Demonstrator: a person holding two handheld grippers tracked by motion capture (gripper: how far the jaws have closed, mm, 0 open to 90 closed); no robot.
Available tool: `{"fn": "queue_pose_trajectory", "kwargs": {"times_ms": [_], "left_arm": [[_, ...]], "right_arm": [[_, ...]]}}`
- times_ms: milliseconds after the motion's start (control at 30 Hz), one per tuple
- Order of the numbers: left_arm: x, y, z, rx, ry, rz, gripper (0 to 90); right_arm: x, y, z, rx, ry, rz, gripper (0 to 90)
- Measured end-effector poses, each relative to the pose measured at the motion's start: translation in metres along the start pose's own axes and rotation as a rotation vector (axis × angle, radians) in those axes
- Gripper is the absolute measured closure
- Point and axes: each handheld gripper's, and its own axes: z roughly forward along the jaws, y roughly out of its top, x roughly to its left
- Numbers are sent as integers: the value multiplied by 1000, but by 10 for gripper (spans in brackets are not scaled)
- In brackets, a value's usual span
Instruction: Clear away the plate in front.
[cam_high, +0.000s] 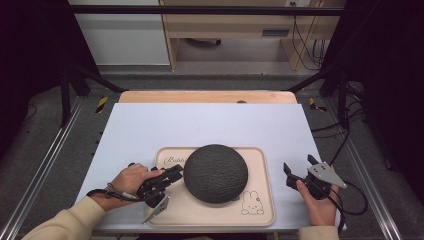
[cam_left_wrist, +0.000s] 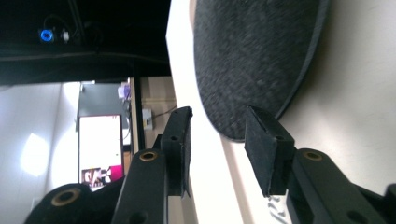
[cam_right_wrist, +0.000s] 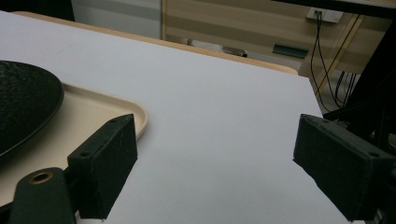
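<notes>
Apparently the dark plate is set on the beige tray on the desk. The left claw is released at its rim; the right claw is held wide, empty, beside the tray.

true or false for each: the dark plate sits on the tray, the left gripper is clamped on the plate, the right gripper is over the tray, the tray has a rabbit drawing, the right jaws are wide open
1. The dark plate sits on the beige tray. True.
2. The left gripper is clamped on the plate. False: its jaws stand apart at the plate's rim, pads not pressing on it.
3. The right gripper is over the tray. False: it is beside the tray, above the white table.
4. The tray has a rabbit drawing. True.
5. The right gripper's jaws are wide open. True, with nothing between them.
</notes>
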Motion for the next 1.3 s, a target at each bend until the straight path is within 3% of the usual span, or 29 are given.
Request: {"fn": "queue_pose_trajectory", "kwargs": {"times_ms": [133,433,667,900,1167,1300], "left_arm": [[8,-4,3,25,18,-52,565],[20,-10,12,100,19,-109,456],[30,-18,11,183,62,-213,393],[38,-27,7,255,124,-343,337],[42,-33,1,391,164,-410,296],[41,-39,-3,450,200,-476,282]], "right_arm": [[0,0,0,-6,2,-1,134],[-1,1,0,-12,11,4,132],[-1,1,2,-13,25,-4,126],[0,2,3,-20,47,-6,121],[-1,1,8,-11,62,-18,115],[-2,1,8,-10,65,-26,113]]}}
